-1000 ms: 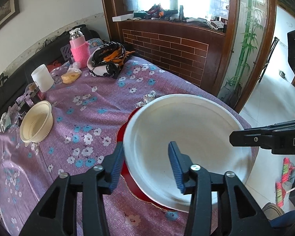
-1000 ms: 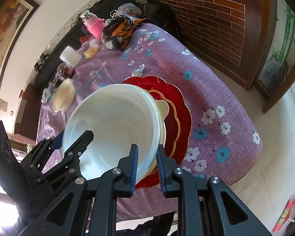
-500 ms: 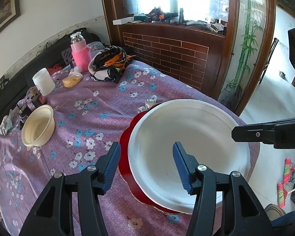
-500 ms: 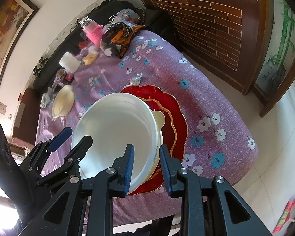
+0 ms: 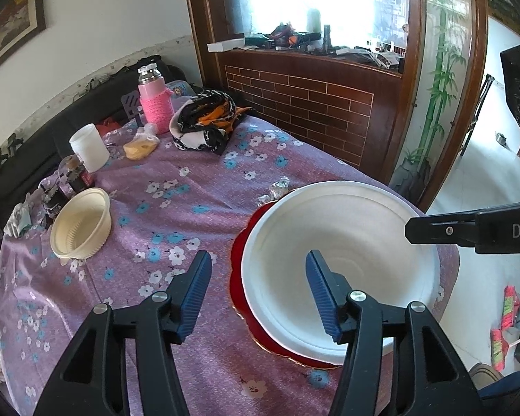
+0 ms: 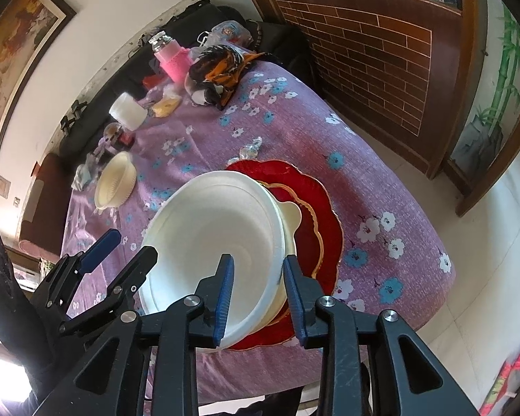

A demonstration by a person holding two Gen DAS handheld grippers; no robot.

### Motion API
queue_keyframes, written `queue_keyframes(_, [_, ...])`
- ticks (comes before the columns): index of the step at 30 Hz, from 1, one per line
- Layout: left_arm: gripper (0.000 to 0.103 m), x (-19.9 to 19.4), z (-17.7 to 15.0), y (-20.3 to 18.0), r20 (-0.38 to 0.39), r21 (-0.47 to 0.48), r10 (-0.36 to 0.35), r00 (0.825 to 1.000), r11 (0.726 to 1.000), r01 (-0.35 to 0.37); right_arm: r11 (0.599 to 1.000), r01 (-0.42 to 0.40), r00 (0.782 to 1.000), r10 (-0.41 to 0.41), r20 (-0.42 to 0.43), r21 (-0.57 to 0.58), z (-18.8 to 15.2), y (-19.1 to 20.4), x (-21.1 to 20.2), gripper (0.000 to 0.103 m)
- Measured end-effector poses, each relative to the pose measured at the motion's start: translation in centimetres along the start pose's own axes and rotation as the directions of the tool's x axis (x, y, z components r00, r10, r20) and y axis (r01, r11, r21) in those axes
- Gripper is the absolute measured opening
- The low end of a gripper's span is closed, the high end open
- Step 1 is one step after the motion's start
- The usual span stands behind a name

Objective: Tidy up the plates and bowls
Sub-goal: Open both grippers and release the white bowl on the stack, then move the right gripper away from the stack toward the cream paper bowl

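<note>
A large white bowl (image 5: 339, 253) (image 6: 218, 228) sits in a cream bowl with a tab handle (image 6: 289, 215), stacked on a red scalloped plate (image 6: 315, 208) (image 5: 237, 260). My left gripper (image 5: 258, 254) stands open, its blue pads on either side of the bowl's near-left rim without touching it. The jaws of my right gripper (image 6: 258, 259) are opening, with the bowl's near rim between the pads and clear of both. A second cream bowl (image 5: 81, 220) (image 6: 116, 183) rests alone on the purple floral tablecloth (image 5: 176, 201) to the left.
At the far side stand a pink-sleeved bottle (image 5: 154, 104), a white cup (image 5: 88, 147), a dark jar (image 5: 76, 173) and a bundled patterned cloth (image 5: 208, 121). A foil wrapper (image 5: 277, 187) lies just behind the red plate. The table edge drops off right of the stack.
Both grippers have widened their jaws and let go of the white bowl's rim, drawing back slightly. The bowl stays on the stack.
</note>
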State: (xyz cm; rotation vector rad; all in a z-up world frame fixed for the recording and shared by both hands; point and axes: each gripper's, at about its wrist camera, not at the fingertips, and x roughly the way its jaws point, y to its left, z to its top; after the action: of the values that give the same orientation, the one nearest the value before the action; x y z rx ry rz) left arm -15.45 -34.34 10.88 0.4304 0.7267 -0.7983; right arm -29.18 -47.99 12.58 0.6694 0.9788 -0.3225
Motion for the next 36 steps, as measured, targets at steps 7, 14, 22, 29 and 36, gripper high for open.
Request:
queue_keyframes(7, [0.056,-0.9,-0.2,1.2,0.019,-0.023,0.01,1.0,1.0,-0.009,1.0,0.003,1.0,-0.003,0.009,-0.028,0.1,1.5,-0.1,0.034])
queue_keyframes(14, [0.056,-1.5,-0.5,2.0,0.032,-0.033,0.001,0.999,0.999,0.0,0.999,0.005,1.0,-0.005,0.013,-0.051,0.0,2.9,0.0,0.035])
queue_keyframes(22, [0.058,-1.9,-0.6,1.8,0.045,-0.024,-0.02,0.999,0.999,0.021,0.999,0.031,0.999,-0.031,0.017,-0.029,-0.1,2.7,0.0,0.037])
queue_keyframes(29, [0.058,-1.7,-0.5,1.4,0.043,-0.027,-0.026,0.999,0.999,0.027,0.998,0.061,0.997,-0.062,0.038,0.025,-0.1,1.0,-0.8,0.037])
queue_keyframes(36, [0.058,-1.8,-0.5,1.3,0.046,-0.031,-0.026,0.999,0.999,0.028,0.994,0.092,0.992,-0.096,0.081,0.059,0.1,0.0,-2.1,0.037])
